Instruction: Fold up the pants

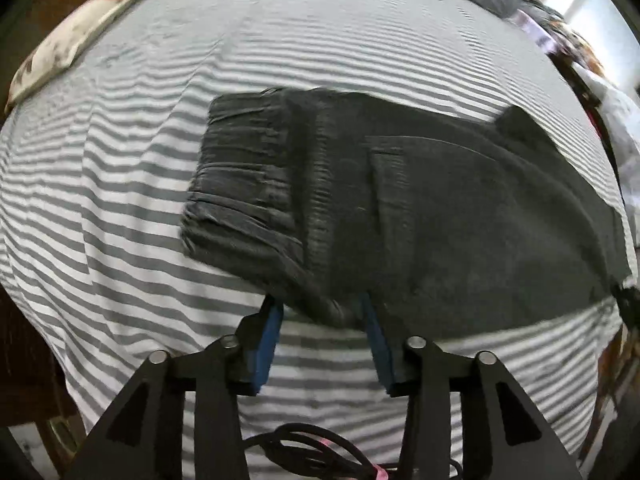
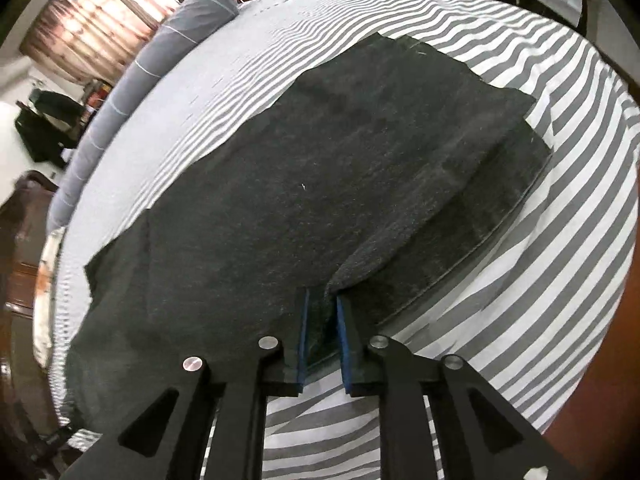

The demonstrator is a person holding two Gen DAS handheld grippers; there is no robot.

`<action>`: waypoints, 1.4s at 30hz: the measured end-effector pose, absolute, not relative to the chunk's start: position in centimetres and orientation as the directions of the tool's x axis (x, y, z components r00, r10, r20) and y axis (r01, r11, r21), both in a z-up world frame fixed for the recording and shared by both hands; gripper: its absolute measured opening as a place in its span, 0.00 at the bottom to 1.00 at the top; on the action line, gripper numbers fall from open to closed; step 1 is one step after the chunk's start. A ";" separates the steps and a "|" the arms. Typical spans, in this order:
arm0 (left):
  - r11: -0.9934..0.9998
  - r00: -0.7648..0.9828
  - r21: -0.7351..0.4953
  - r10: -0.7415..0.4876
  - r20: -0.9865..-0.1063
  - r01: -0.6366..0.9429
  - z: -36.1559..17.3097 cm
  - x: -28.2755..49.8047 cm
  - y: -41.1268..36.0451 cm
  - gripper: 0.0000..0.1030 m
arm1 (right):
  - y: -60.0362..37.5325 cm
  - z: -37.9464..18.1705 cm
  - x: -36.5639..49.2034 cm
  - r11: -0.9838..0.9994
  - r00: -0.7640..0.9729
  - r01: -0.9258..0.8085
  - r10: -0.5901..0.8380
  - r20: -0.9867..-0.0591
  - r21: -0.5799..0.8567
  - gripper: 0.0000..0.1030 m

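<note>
Lying on striped sheet [image 1: 120, 200] (pants [image 1: 400, 208]).

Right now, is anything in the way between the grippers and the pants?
No, nothing visible is. The left gripper is open, its fingers straddling the near edge of the dark pants by the waistband. The right gripper is nearly closed around an edge of the pants on the striped sheet.

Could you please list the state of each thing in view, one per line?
Pants: dark, lying flat on the bed, elastic waistband bunched at one end.
Left claw: open, pads either side of the waistband edge.
Right claw: nearly closed on the pants' near edge; firm grip unclear.
Striped bedsheet: spread out, lightly wrinkled.
Grey pillow: resting at the bed's edge.
</note>
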State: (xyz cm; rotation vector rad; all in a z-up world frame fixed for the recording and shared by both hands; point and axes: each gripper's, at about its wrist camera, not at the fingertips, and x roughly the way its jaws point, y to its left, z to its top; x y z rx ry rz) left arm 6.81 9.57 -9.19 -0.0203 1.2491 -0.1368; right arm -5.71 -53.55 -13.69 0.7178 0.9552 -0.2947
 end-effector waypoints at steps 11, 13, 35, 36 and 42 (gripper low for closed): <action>0.917 0.485 -0.085 -0.283 -0.828 0.390 -5.0 1.9 -1.3 0.47 | -57.6 -15.2 -6.8 0.606 0.642 0.540 0.152 -0.751 0.584 0.05; 0.873 0.475 -0.070 -0.327 -0.817 0.482 -5.2 1.6 -5.0 0.47 | -58.0 -14.7 -6.8 0.596 0.662 0.521 0.170 -0.730 0.611 0.04; 0.589 0.506 0.205 -0.406 -0.761 0.782 -11.3 -2.4 -29.9 0.49 | -59.9 -10.4 -6.5 0.553 0.716 0.431 0.271 -0.643 0.713 0.04; 0.588 0.506 0.207 -0.403 -0.763 0.782 -11.6 -2.3 -30.4 0.50 | -60.0 -10.4 -6.6 0.546 0.719 0.429 0.275 -0.638 0.719 0.04; 0.569 0.518 0.246 -0.382 -0.765 0.785 -13.0 -1.9 -32.8 0.48 | -60.1 -10.8 -6.7 0.536 0.726 0.413 0.293 -0.622 0.736 0.04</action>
